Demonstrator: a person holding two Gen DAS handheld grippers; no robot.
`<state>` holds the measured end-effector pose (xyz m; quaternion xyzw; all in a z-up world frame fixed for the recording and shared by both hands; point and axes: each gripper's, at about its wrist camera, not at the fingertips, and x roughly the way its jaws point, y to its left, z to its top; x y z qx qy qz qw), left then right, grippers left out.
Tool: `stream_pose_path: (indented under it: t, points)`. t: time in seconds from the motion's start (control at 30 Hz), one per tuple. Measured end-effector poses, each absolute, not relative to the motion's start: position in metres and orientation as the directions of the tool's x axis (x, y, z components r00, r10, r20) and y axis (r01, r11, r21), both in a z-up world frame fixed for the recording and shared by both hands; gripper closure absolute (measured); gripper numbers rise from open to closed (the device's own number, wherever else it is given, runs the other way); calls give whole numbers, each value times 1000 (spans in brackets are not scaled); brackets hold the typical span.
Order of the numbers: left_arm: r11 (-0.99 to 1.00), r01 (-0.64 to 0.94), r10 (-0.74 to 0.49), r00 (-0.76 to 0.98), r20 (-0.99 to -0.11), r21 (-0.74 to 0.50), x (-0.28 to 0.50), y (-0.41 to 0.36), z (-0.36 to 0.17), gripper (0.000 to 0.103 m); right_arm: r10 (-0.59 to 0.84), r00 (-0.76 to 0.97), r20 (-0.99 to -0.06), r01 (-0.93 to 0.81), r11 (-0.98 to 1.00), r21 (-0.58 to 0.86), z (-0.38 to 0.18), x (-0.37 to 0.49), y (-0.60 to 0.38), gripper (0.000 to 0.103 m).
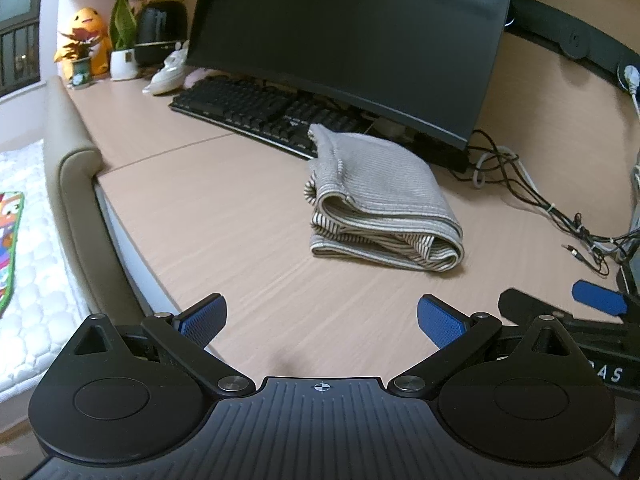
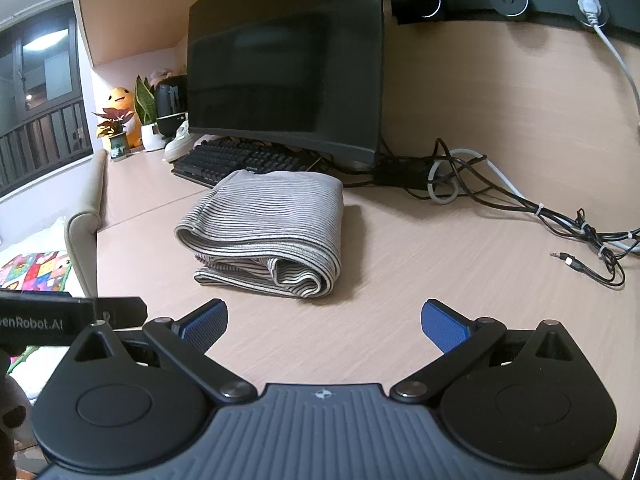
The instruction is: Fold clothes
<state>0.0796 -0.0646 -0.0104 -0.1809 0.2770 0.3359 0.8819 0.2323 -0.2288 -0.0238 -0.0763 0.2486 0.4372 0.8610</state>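
A grey striped garment point(image 1: 380, 200) lies folded in a thick bundle on the light wooden desk point(image 1: 220, 220), in front of the monitor. It also shows in the right wrist view point(image 2: 268, 224). My left gripper point(image 1: 322, 320) is open and empty, held back from the garment near the desk's front edge. My right gripper point(image 2: 324, 320) is open and empty, also short of the garment. The right gripper's blue pad shows at the right edge of the left wrist view point(image 1: 598, 300).
A black monitor point(image 1: 348, 40) and keyboard point(image 1: 256, 112) stand behind the garment. Tangled cables point(image 2: 520, 204) lie at the right. Plants point(image 1: 122, 40), a yellow plush toy point(image 1: 86, 28) and a white shoe point(image 1: 168, 72) sit at the far left. A bed point(image 1: 32, 260) is left of the desk.
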Motion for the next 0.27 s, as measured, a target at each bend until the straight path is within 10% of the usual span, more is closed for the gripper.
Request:
stream_pose_path:
  t: [0.27]
  points:
    - [745,-646,442,666,-601,-168,93,-37,-12,0,688,520,-506,-766,637,79,-19,235,-220,0]
